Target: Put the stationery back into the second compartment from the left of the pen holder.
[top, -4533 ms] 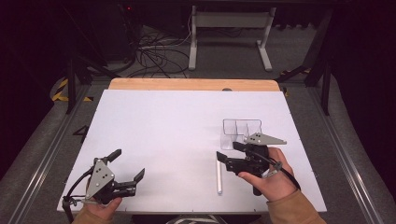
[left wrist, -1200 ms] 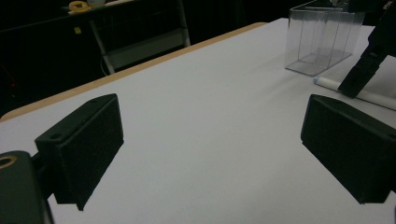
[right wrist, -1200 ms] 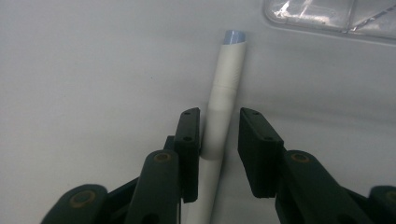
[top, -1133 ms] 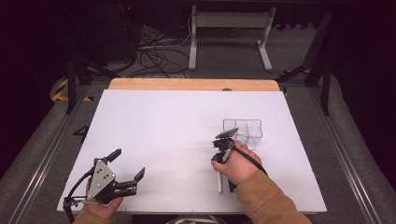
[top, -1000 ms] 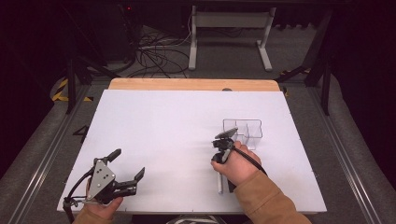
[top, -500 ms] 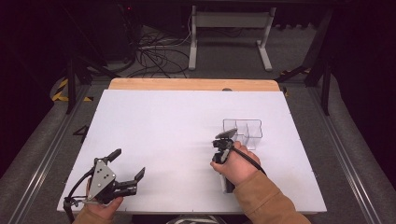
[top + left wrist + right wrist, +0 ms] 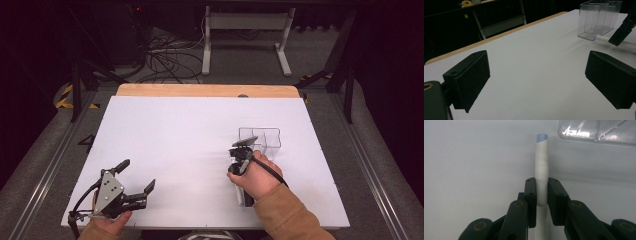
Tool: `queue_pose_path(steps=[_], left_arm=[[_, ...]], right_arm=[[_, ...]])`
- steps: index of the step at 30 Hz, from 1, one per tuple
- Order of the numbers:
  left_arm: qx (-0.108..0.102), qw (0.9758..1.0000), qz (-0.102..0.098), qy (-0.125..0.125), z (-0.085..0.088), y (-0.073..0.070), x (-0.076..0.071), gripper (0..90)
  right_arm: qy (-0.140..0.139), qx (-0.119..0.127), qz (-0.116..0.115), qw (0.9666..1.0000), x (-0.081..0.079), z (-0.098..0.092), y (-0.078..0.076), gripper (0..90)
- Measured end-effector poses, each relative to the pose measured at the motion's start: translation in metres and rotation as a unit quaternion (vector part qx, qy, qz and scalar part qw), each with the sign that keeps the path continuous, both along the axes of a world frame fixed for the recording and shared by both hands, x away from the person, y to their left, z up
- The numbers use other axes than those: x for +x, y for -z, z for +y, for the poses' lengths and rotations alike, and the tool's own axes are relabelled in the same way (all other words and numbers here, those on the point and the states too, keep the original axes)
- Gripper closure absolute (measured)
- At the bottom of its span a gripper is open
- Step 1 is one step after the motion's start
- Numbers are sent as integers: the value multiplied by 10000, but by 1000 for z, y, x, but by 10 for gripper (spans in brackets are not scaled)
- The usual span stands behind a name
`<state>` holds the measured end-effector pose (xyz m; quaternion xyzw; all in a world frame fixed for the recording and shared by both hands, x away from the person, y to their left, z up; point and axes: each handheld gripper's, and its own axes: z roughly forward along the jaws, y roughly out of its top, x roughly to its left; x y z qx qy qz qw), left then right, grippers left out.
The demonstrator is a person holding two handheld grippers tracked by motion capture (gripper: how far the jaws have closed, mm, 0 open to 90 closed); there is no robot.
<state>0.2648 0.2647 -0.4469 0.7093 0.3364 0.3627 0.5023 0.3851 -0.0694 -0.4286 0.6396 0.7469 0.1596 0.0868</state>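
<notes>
Right gripper [image 7: 541, 192] clamped the white marker [image 7: 542, 157] (blue tip seen in right gripper view); left gripper [image 7: 134, 181] sat open beside nothing.

Smooth white plastic pen [image 7: 542, 165], matt tabletop [image 7: 190, 135]

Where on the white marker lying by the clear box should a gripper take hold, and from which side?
Probably the plain barrel, from above, jaws across its width. The white marker lies flat on the table, so only its two long sides are free. The right gripper is shut on that barrel, behind the cap seam, blue tip pointing toward the clear box.
</notes>
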Motion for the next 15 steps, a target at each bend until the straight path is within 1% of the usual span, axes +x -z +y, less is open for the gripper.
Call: queue_pose_path(steps=[2, 5, 8, 15], left_arm=[[-3, 10000, 8, -2, 0, 0, 0, 66], [-6, 10000, 11, -5, 0, 0, 0, 66], [0, 10000, 13, -9, 0, 0, 0, 66], [-1, 10000, 17, -18, 0, 0, 0, 66]], right_arm=[[-65, 77, -117, 9999, -2, -2, -6, 787], [-140, 168, -360, 9991, -4, -7, -13, 787], [-198, 275, -507, 9981, -6, -13, -19, 787], [-305, 401, -666, 9965, -11, -16, -26, 787]])
